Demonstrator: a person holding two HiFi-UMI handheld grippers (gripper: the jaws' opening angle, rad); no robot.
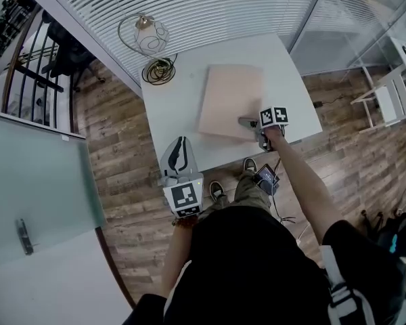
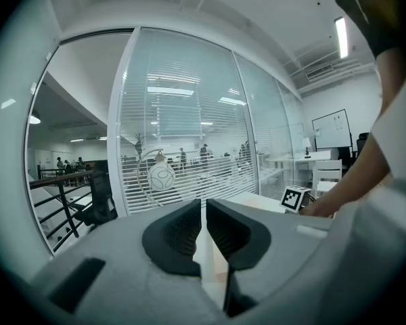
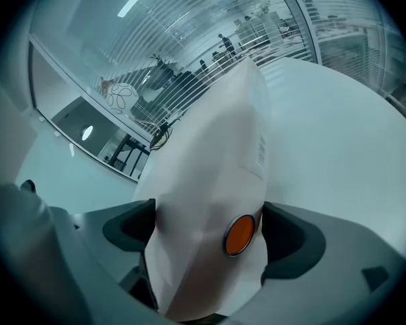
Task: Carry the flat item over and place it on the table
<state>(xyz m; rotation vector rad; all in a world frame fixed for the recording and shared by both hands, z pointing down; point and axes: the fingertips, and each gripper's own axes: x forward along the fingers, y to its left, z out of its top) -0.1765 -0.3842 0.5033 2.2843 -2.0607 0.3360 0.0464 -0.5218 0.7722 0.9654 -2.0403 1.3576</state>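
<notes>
Head view: found the pale flat envelope (image 1: 231, 100) lying on the white table (image 1: 176, 114), right of its middle. Saw the right gripper (image 1: 252, 124) at the near right corner of that envelope, jaws masked there by its marker cube (image 1: 273, 116).

Right gripper view: caught what the head view hid, namely jaws spread wide with the near end of the envelope (image 3: 210, 181) between them. Also made out an orange round clasp (image 3: 240, 235) close to the right-hand jaw, and a small printed label (image 3: 260, 151) farther up the paper.

Head view again: placed the left gripper (image 1: 179, 156) well apart from the envelope, just off the table's near edge. Noted a globe lamp (image 1: 150, 36) and a coiled cable (image 1: 160, 70) at the far left corner.

Left gripper view: found that gripper's jaws drawn together, nothing between them, and beyond them the same lamp (image 2: 162, 177) before a glass wall with blinds (image 2: 183, 114).
</notes>
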